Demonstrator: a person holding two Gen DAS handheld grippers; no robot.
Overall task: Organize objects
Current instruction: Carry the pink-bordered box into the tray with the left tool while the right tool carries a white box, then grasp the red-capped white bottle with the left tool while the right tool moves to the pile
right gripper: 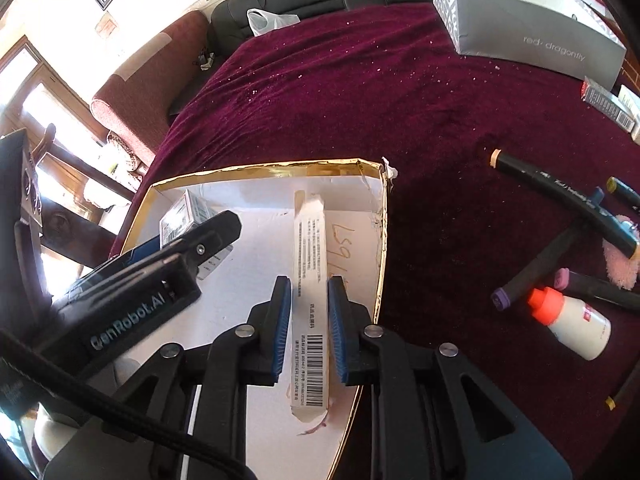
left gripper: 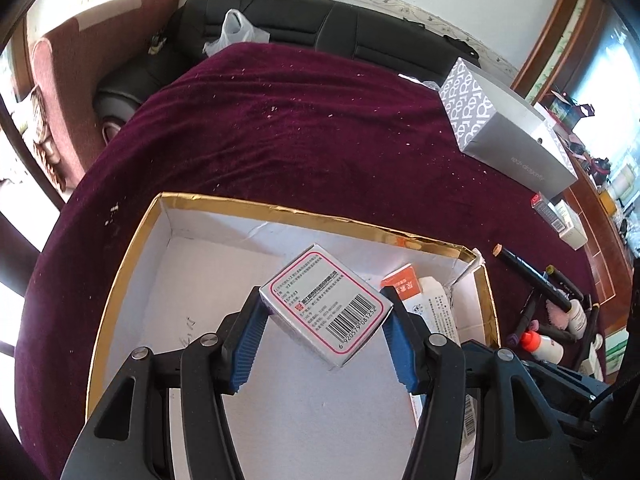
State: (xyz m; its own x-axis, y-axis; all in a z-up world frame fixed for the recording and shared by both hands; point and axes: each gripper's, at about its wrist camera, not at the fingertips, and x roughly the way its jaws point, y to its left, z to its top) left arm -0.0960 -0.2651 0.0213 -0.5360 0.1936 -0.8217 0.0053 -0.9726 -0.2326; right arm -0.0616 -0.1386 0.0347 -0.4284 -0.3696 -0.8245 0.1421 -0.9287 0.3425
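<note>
A big white tray with a gold rim sits on a dark red cloth. It fills the lower middle of both views.

In the left wrist view, the left gripper holds a small silver box with a red border and a barcode. The box is tilted, and the 2 blue pads press on its sides. It hangs over the white floor of the tray, in the middle of the frame. Just to its right, an orange and white packet lies in the tray.

In the right wrist view, the right gripper has its jaws close together around a long thin white box with a barcode. The box runs from the bottom of the frame up to the tray's far wall. The pads look like they touch its sides, but it is hard to be sure. The left gripper and its silver box show at the left of this frame.

At the right of this view, outside the tray, black markers and a white bottle with an orange cap lie on the cloth. A long grey box sits at the upper right.
</note>
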